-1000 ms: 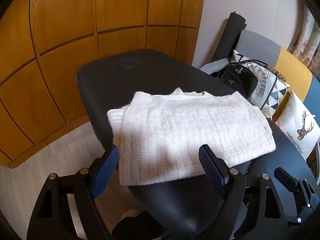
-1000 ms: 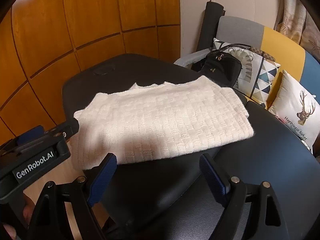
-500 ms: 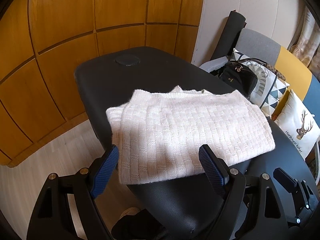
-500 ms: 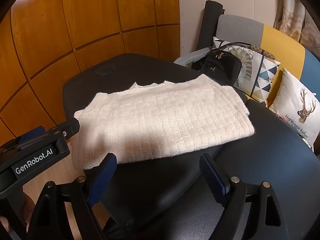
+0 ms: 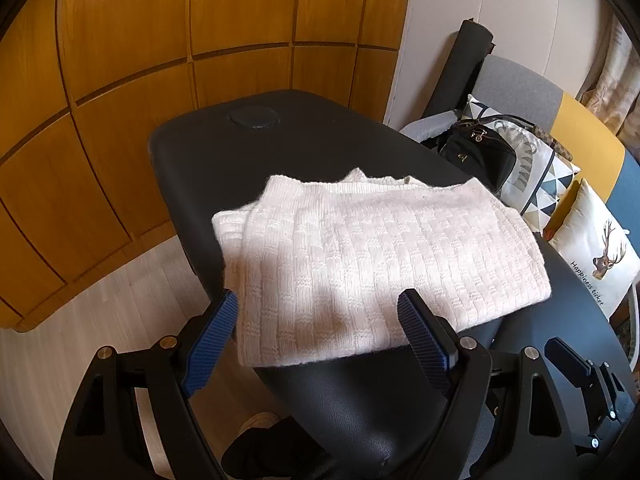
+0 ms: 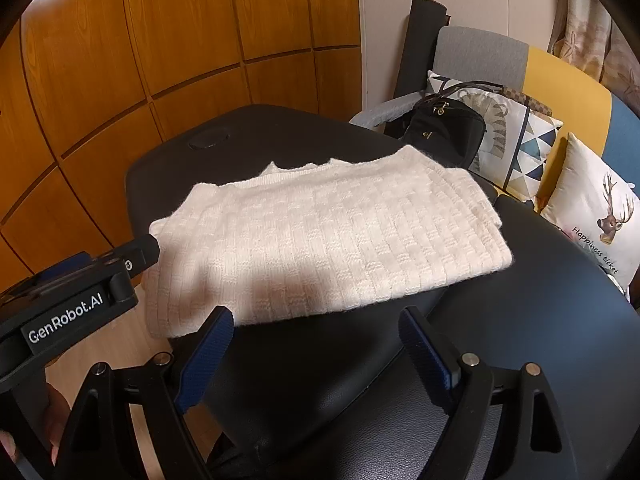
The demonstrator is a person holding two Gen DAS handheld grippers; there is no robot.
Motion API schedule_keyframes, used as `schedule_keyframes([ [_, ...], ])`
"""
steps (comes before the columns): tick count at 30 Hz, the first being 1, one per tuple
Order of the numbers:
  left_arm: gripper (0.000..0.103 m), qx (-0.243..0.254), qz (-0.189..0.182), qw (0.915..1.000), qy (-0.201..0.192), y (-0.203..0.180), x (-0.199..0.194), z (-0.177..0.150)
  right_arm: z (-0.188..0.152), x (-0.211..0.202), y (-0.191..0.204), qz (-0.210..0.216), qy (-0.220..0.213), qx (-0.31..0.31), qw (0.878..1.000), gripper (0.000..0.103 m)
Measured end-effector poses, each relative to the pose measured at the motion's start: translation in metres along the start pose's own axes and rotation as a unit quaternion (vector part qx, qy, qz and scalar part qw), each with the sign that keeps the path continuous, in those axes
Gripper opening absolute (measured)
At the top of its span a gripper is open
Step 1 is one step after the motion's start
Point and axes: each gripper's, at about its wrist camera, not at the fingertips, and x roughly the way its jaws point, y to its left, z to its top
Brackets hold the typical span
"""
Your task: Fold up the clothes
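Note:
A white knitted sweater (image 5: 372,264) lies folded into a flat rectangle on a black padded table (image 5: 248,160); it also shows in the right wrist view (image 6: 328,240). My left gripper (image 5: 320,336) is open and empty, held just above the sweater's near edge. My right gripper (image 6: 316,348) is open and empty, over the bare table (image 6: 540,320) in front of the sweater. The left gripper's body (image 6: 68,312) shows at the left of the right wrist view.
A wood-panelled wall (image 5: 160,40) stands behind the table. A sofa with a black bag (image 5: 476,152), patterned cushions (image 5: 532,172) and a deer cushion (image 5: 600,256) is at the right. Pale floor (image 5: 112,304) lies to the left of the table.
Both grippers have drawn back slightly and risen a little from the sweater. The sweater has not moved.

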Motion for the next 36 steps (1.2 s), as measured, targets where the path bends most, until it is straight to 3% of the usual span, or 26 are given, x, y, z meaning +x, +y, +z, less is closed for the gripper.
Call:
schedule_keyframes([
  [7, 0.085, 0.000, -0.008, 1.0000, 0.004, 0.001, 0.003, -0.002, -0.002, 0.005, -0.001, 0.005, 0.009, 0.006, 1.000, 0.087],
  [16, 0.085, 0.004, 0.007, 1.0000, 0.003, 0.000, 0.006, -0.003, -0.003, 0.006, -0.001, 0.006, 0.011, 0.006, 1.000, 0.087],
  [27, 0.085, 0.019, -0.002, 0.9994, -0.029, -0.007, -0.002, -0.006, -0.005, 0.010, -0.002, 0.005, 0.016, 0.013, 1.000, 0.087],
  [36, 0.085, 0.019, 0.001, 0.9996, -0.021, -0.007, 0.001, -0.008, -0.006, 0.012, -0.002, 0.007, 0.020, 0.016, 1.000, 0.087],
])
